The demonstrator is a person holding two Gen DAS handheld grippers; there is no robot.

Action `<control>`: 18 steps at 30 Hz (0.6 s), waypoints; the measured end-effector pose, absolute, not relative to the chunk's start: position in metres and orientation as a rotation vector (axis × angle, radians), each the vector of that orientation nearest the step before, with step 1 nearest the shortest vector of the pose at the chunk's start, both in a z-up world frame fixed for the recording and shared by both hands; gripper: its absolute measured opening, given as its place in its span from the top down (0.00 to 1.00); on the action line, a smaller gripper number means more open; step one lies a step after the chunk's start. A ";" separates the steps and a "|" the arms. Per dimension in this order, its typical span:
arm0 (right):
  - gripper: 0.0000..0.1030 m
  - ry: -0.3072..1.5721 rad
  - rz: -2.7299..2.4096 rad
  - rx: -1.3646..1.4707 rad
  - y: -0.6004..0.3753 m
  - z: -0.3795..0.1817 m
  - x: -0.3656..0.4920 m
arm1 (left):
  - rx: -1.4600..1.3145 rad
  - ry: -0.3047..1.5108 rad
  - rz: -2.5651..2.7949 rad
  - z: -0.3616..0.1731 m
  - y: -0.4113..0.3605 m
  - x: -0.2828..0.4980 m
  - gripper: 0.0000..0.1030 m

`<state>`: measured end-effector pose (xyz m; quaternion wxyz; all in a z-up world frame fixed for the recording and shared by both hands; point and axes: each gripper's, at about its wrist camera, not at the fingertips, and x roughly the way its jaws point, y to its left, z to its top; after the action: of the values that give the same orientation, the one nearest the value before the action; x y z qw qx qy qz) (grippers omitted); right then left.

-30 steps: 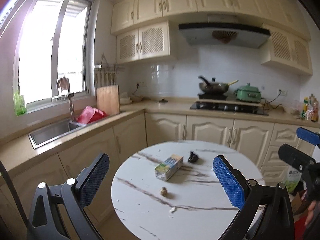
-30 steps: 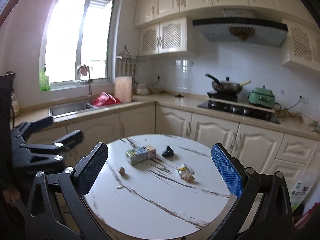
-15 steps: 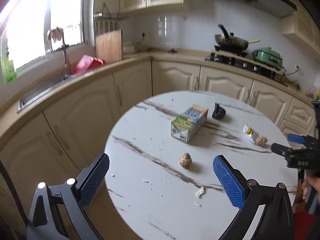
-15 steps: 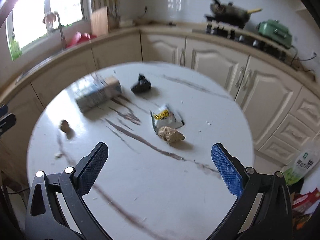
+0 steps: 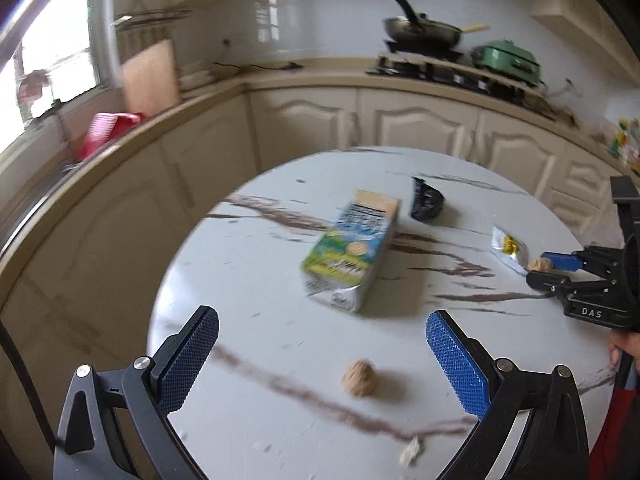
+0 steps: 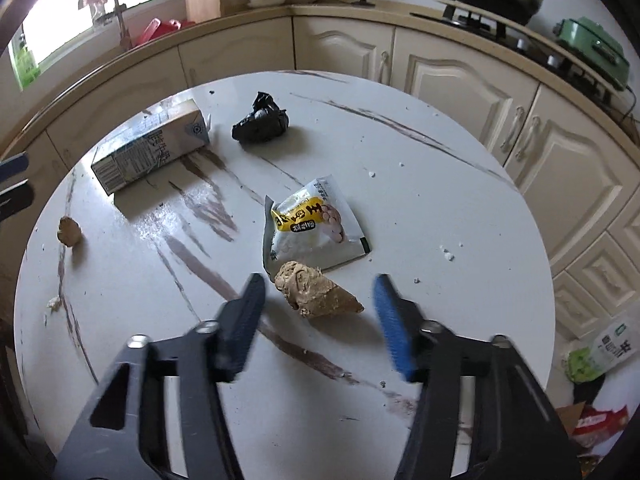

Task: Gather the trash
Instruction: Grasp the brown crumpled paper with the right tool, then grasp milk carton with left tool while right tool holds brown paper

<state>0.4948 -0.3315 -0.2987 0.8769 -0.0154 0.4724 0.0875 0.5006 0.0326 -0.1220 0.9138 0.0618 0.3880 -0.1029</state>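
- The right tongs (image 6: pixel 318 306), spread wide half a second ago, are closing around the brown paper wad (image 6: pixel 314 290); it sits between the pads, which do not touch it yet.
- They have dropped nearer the round table (image 6: pixel 440 184); the snack wrapper (image 6: pixel 314 224) lies just beyond the tips.
- The left tongs (image 5: pixel 322 360) stay spread wide, now closer to the small nut (image 5: pixel 359 378) between them, with the milk carton (image 5: pixel 352 252) ahead.

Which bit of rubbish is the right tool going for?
On the round marble table, find the torn white snack packet. The brown crumpled cone touches its near edge, between the closing right tool; the other brown lump is round.
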 end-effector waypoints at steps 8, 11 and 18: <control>0.63 0.936 0.236 0.033 -0.332 -0.280 0.477 | 0.164 0.867 -0.195 -0.154 0.023 0.586 0.01; 0.63 0.899 0.253 0.061 -0.325 -0.271 0.465 | 0.159 0.885 -0.196 -0.159 0.019 0.616 0.03; 0.62 0.876 0.300 0.094 -0.305 -0.265 0.461 | 0.208 0.918 -0.237 -0.172 0.006 0.651 0.45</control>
<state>0.4609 -0.3045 -0.2649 0.8937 0.0453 0.4224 0.1445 0.6513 0.0057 -0.1720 0.8844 0.1002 0.4413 -0.1139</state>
